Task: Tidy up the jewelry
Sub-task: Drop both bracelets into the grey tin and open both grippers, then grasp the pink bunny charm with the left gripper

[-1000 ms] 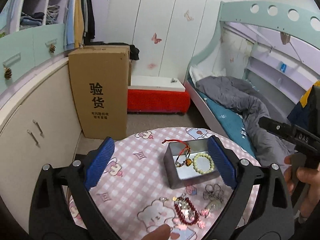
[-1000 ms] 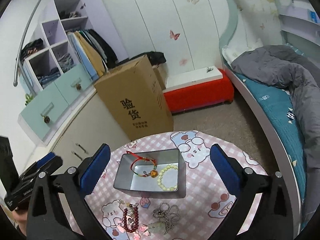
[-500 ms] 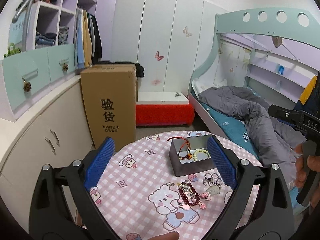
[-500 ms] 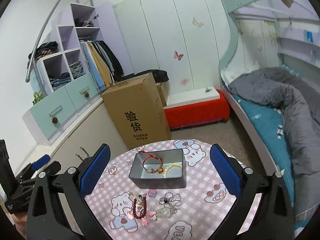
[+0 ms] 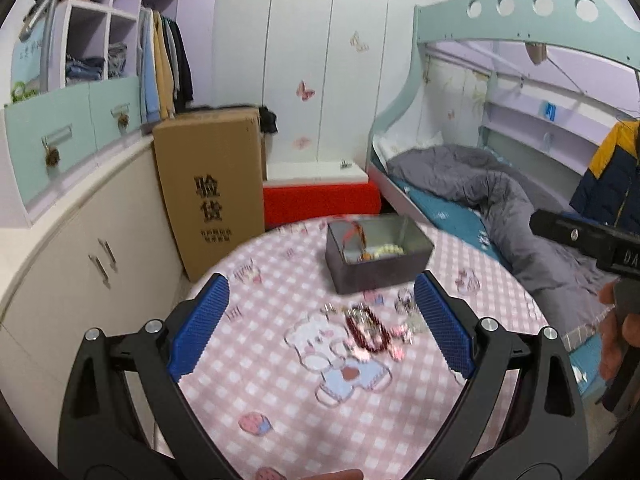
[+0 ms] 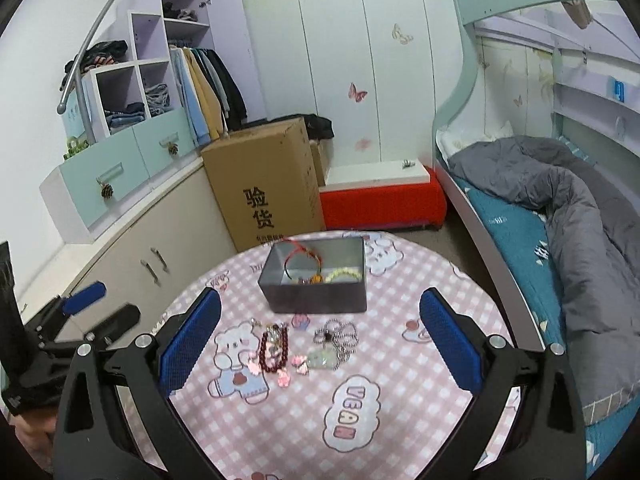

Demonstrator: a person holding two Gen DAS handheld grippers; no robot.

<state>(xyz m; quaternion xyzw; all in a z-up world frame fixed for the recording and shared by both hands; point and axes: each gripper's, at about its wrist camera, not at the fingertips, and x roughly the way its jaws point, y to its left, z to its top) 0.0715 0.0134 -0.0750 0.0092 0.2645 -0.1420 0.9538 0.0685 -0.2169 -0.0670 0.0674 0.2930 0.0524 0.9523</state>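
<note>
Left gripper: mine, jaws spread wide, holding nothing, raised above the round table with its pink checked cloth.

Right gripper: mine, likewise parted and empty, held above the same table.

Grey tin box: ahead of both tools, at the table's far side. Inside it lie a red cord bracelet and a pale bead bracelet, the cord looped over the rim.

Dark red bead bracelet: loose on the cloth, between my right gripper's fingers, nearer the left one; blurred in the left wrist view.

Silver ball-chain necklace: just beside the red beads on the right, with a pale green pendant at its near end.

Cardboard box: beyond the table, on the floor.
</note>
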